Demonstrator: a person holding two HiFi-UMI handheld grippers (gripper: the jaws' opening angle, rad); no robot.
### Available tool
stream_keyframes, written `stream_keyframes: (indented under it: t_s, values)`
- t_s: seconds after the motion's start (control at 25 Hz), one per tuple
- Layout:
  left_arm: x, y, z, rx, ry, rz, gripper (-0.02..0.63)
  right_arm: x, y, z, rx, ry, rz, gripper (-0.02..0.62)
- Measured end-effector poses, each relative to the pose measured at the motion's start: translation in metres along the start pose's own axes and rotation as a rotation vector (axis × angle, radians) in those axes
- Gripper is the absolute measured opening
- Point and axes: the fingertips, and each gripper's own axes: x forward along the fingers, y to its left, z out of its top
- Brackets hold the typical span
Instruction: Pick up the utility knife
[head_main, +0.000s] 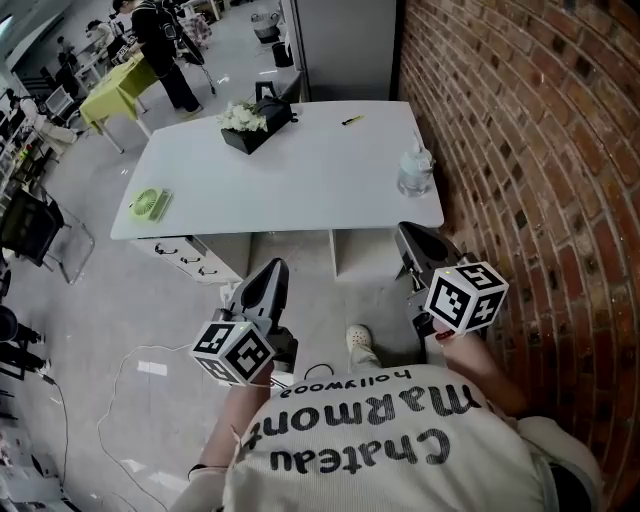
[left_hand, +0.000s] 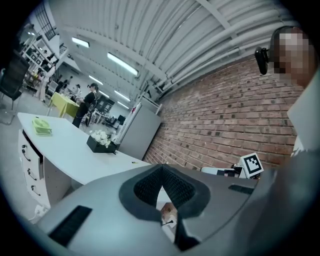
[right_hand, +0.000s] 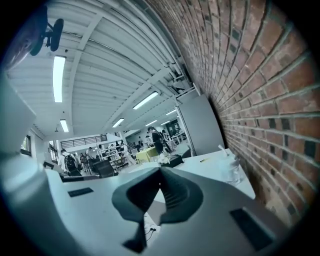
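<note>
The utility knife is a small yellow thing lying near the far edge of the white table. It shows as a tiny yellow streak in the left gripper view and the right gripper view. Both grippers hang in front of the table's near edge, well short of the knife. My left gripper is shut with nothing in it. My right gripper is also shut and empty, close to the brick wall.
A black box of white flowers stands at the table's far side. A clear plastic bag sits at the right edge and a green item at the left corner. A brick wall runs along the right. Cables lie on the floor.
</note>
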Motion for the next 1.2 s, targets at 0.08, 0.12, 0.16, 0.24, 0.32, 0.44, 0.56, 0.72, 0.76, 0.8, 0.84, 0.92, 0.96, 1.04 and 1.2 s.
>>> stream_keyframes:
  t_s: [0.08, 0.12, 0.16, 0.24, 0.32, 0.44, 0.56, 0.72, 0.76, 0.8, 0.84, 0.92, 0.96, 1.04, 1.2]
  values:
    - [0.010, 0.007, 0.005, 0.000, -0.007, 0.009, 0.001, 0.014, -0.007, 0.001, 0.006, 0.011, 0.002, -0.001]
    - [0.015, 0.012, 0.009, -0.002, -0.014, 0.013, 0.001, 0.022, -0.011, 0.002, 0.008, 0.016, 0.002, -0.002]
    - [0.021, 0.016, 0.013, -0.003, -0.021, 0.016, 0.000, 0.030, -0.014, 0.004, 0.009, 0.019, 0.003, -0.002]
    - [0.034, 0.022, 0.020, -0.002, -0.030, 0.016, 0.000, 0.045, -0.019, 0.011, 0.007, 0.020, 0.010, -0.002]
    - [0.048, 0.027, 0.026, 0.001, -0.030, 0.018, 0.001, 0.059, -0.024, 0.019, -0.003, 0.021, 0.019, -0.002]
    - [0.067, 0.034, 0.036, 0.012, -0.041, 0.028, 0.000, 0.079, -0.038, 0.030, -0.013, 0.020, 0.025, -0.001]
    - [0.088, 0.042, 0.046, 0.023, -0.055, 0.042, 0.000, 0.100, -0.054, 0.040, -0.006, 0.017, 0.031, -0.001]
    - [0.116, 0.049, 0.059, 0.033, -0.069, 0.049, 0.002, 0.124, -0.075, 0.056, 0.003, 0.005, 0.033, -0.001]
    - [0.124, 0.050, 0.063, 0.036, -0.076, 0.046, 0.001, 0.129, -0.080, 0.060, 0.005, 0.001, 0.033, -0.002]
    - [0.131, 0.050, 0.068, 0.039, -0.083, 0.042, 0.002, 0.134, -0.084, 0.065, 0.005, -0.002, 0.033, -0.001]
    - [0.138, 0.051, 0.072, 0.043, -0.090, 0.040, 0.001, 0.140, -0.089, 0.069, 0.004, -0.006, 0.035, 0.000]
    - [0.154, 0.052, 0.076, 0.050, -0.095, 0.037, 0.001, 0.150, -0.099, 0.077, -0.001, -0.009, 0.041, -0.001]
    - [0.161, 0.052, 0.077, 0.052, -0.094, 0.037, 0.000, 0.155, -0.104, 0.080, -0.004, -0.009, 0.044, 0.000]
    - [0.176, 0.053, 0.080, 0.058, -0.092, 0.035, 0.002, 0.165, -0.112, 0.087, -0.008, -0.008, 0.052, -0.001]
    - [0.200, 0.061, 0.091, 0.067, -0.110, 0.031, 0.000, 0.190, -0.123, 0.102, -0.024, -0.017, 0.069, -0.001]
